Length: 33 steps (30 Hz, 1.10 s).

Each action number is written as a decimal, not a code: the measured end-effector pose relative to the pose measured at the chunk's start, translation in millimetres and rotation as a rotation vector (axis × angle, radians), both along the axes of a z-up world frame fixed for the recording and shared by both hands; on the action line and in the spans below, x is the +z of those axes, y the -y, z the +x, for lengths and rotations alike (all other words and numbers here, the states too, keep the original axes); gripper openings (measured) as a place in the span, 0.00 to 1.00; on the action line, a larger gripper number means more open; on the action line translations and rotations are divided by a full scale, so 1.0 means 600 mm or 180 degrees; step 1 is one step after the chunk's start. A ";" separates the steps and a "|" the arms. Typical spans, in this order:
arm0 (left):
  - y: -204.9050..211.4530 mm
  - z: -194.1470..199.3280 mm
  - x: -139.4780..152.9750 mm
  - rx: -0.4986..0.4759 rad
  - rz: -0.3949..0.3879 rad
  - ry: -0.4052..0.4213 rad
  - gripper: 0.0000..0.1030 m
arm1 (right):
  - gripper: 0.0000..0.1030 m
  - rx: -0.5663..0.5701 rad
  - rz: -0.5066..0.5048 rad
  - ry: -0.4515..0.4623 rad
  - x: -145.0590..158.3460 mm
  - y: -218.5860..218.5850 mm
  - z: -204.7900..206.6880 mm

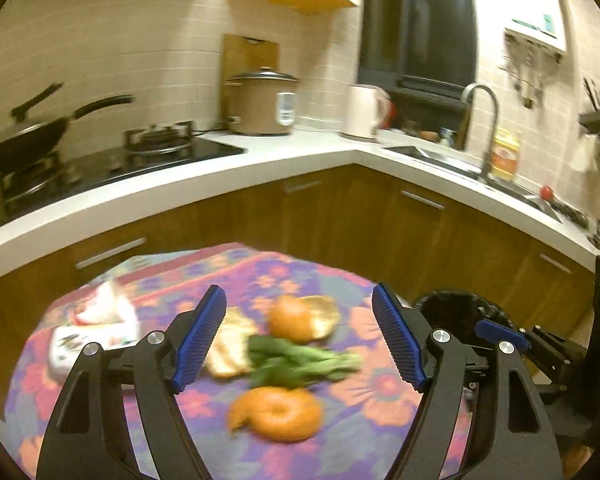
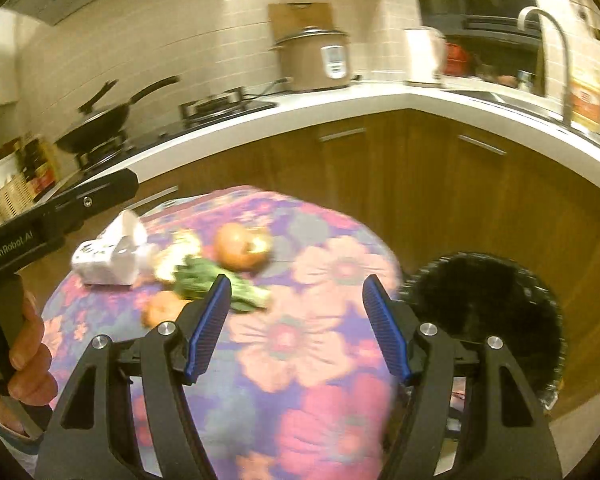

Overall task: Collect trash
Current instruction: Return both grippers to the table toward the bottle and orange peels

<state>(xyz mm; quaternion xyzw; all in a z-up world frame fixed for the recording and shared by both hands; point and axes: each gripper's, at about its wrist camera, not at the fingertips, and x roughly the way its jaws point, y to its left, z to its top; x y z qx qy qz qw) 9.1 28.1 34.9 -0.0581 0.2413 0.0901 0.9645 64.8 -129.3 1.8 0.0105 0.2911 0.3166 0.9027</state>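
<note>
On the floral tablecloth lie an orange peel, a second orange peel, green leafy scraps and a pale peel piece. My left gripper is open above them, empty. The scraps also show in the right wrist view: greens, orange peel. My right gripper is open and empty over the cloth, right of the scraps. A black-lined trash bin stands right of the table, also in the left wrist view.
A white tissue pack lies at the table's left. Behind is a kitchen counter with wok, rice cooker, kettle and sink faucet. The left gripper's handle shows at left.
</note>
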 end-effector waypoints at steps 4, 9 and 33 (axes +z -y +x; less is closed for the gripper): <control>-0.064 -0.042 -0.004 0.0257 -0.0010 0.0040 0.72 | 0.62 0.0165 -0.0058 -0.0002 -0.008 -0.059 -0.019; -0.170 -0.107 -0.023 0.0631 -0.0228 0.0053 0.72 | 0.62 0.0396 -0.0193 -0.0034 -0.033 -0.117 -0.039; -0.331 -0.121 -0.132 0.0476 -0.0810 -0.0468 0.72 | 0.62 0.0458 -0.0666 -0.0206 -0.085 -0.218 -0.036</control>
